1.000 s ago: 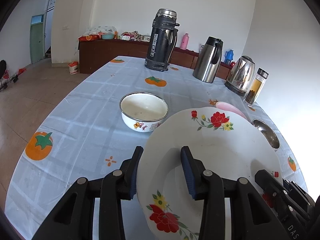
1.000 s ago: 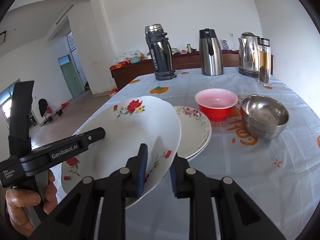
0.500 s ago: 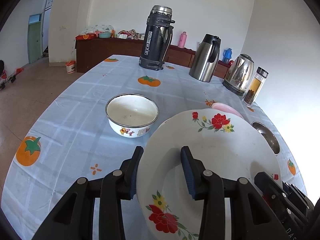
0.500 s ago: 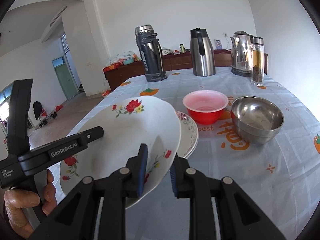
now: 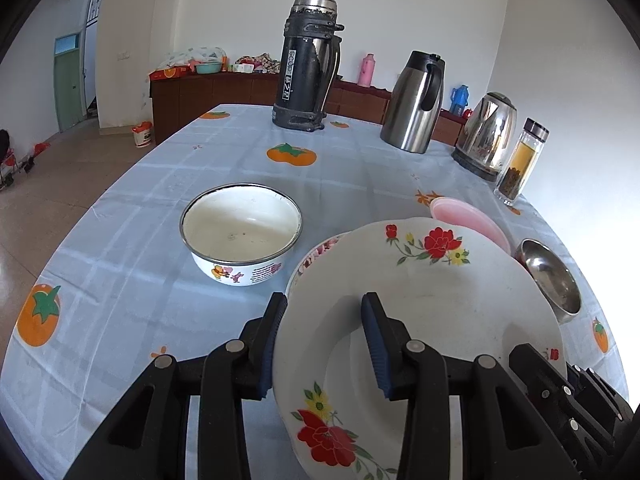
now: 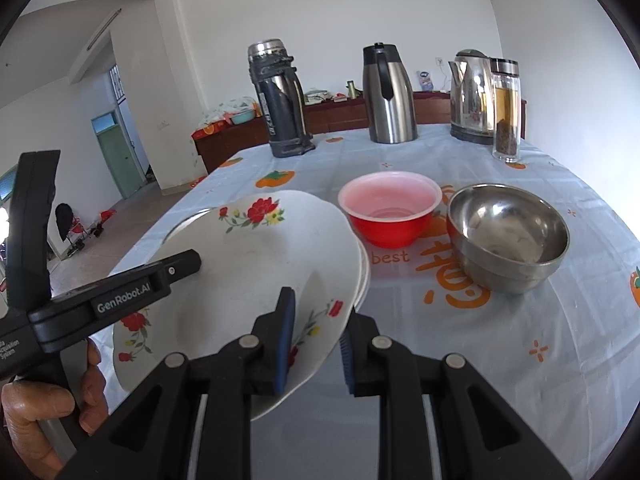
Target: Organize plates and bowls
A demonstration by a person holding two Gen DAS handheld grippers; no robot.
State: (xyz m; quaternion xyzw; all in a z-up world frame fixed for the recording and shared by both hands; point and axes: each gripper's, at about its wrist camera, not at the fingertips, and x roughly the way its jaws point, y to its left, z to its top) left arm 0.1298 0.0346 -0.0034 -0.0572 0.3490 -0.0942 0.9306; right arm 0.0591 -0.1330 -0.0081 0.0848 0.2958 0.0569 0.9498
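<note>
I hold a white plate with red flowers between both grippers, tilted above the table. My left gripper is shut on its left rim. On the right rim my right gripper is shut. Under the held plate lies a second plate with pink flowers, mostly hidden. Left of the plates stands a white enamel bowl. To their right sit a red bowl and a steel bowl.
A black thermos, a steel carafe, a kettle and a glass bottle stand along the back of the table. A hand grips the left tool's handle. The table's left edge drops to the floor.
Both grippers have carried the flowered plate forward and slightly down, over the plate lying on the table. The bowls and jugs appear nearer. Both grips are unchanged.
</note>
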